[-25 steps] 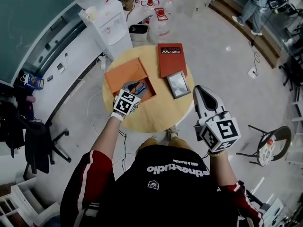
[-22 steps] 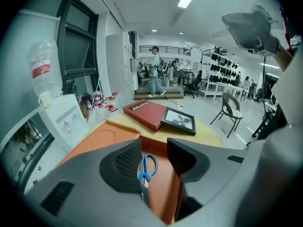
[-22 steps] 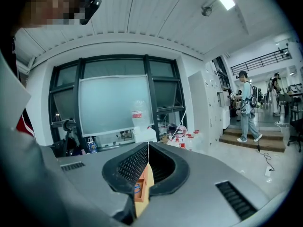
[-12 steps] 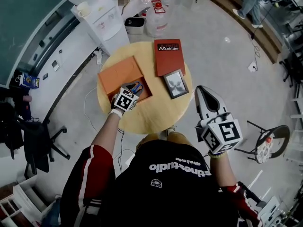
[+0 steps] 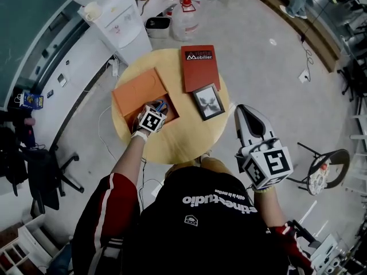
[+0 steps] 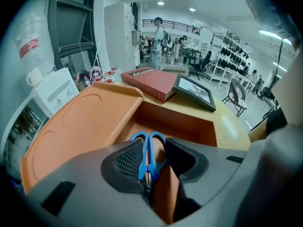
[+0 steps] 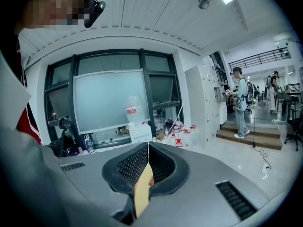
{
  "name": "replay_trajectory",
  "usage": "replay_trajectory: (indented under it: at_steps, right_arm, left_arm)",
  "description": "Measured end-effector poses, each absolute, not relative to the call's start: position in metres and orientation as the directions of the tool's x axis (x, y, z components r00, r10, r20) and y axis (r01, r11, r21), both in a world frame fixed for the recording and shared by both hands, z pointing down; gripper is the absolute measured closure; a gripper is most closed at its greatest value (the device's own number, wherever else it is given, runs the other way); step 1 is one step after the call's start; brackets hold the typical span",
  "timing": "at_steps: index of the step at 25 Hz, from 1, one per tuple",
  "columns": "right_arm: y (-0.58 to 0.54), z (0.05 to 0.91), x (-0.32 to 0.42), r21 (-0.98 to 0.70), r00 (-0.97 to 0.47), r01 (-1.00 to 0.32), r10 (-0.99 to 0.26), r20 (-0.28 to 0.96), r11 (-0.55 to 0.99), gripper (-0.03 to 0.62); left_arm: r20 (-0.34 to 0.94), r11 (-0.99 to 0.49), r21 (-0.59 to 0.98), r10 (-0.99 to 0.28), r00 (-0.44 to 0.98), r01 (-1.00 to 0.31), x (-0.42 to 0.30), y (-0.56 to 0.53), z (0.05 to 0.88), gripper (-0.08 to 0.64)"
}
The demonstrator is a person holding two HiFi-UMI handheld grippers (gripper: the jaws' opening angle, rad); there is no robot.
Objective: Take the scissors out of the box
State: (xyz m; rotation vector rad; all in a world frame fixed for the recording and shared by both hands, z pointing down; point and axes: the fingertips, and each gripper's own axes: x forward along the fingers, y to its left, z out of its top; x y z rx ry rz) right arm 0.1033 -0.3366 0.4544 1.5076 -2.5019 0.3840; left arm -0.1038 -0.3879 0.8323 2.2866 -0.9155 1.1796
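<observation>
Right tool point(image 5: 245, 112): held off the near right edge of the round tabletop point(image 5: 183, 141), jaws together; left tool point(image 6: 154, 148): tilted down into the open orange box point(image 6: 180, 122), jaws wide and closing, pads not pressing on anything; scissors point(image 6: 144, 160): blue-handled, lying inside the box, handles between the left tool's jaws; box lid point(image 6: 80, 126): lying open flat at the box's left; framed picture point(image 5: 208, 101) and red book point(image 5: 200, 67): on the tabletop, right of the box and beyond it.
</observation>
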Motion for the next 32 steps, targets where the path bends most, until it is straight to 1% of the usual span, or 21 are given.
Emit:
replay_trajectory:
  at_steps: [4,7,9,14,20,29,32]
  right_arm:
    - [-0.340,0.458,0.106,-0.127,-0.465,-0.885,-0.832,0.302,0.448,0.563]
    - [-0.340,0.462,0.102,-0.126,-0.477,-0.878,-0.824,0.306,0.462,0.563]
    - [-0.340,0.465,0.100,-0.134,-0.484,-0.874,-0.817,0.312,0.467,0.563]
    - [-0.341,0.468,0.097,-0.148,-0.494,-0.869,-0.809,0.320,0.472,0.563]
    - [-0.341,0.467,0.096,-0.149,-0.497,-0.867,-0.808,0.316,0.475,0.563]
    - [-0.337,0.468,0.102,-0.153,-0.497,-0.867,-0.808,0.317,0.474,0.563]
    - [-0.336,0.465,0.103,-0.157,-0.497,-0.868,-0.811,0.309,0.472,0.563]
  left_arm:
    - [0.839,-0.682,0.011,-0.392,0.378,-0.731,-0.106,-0.392,0.838,0.407]
    - [0.853,-0.678,-0.002,-0.384,0.352,-0.735,-0.109,-0.393,0.844,0.425]
    - [0.863,-0.677,0.011,-0.365,0.349,-0.736,-0.109,-0.392,0.849,0.445]
    - [0.876,-0.681,0.050,-0.321,0.360,-0.731,-0.109,-0.387,0.858,0.449]
    - [0.887,-0.732,0.026,-0.297,0.353,-0.681,-0.106,-0.382,0.858,0.459]
    - [0.903,-0.770,0.028,-0.254,0.347,-0.637,-0.101,-0.373,0.858,0.465]
    - [0.901,-0.780,0.012,-0.263,0.345,-0.626,-0.099,-0.369,0.855,0.465]
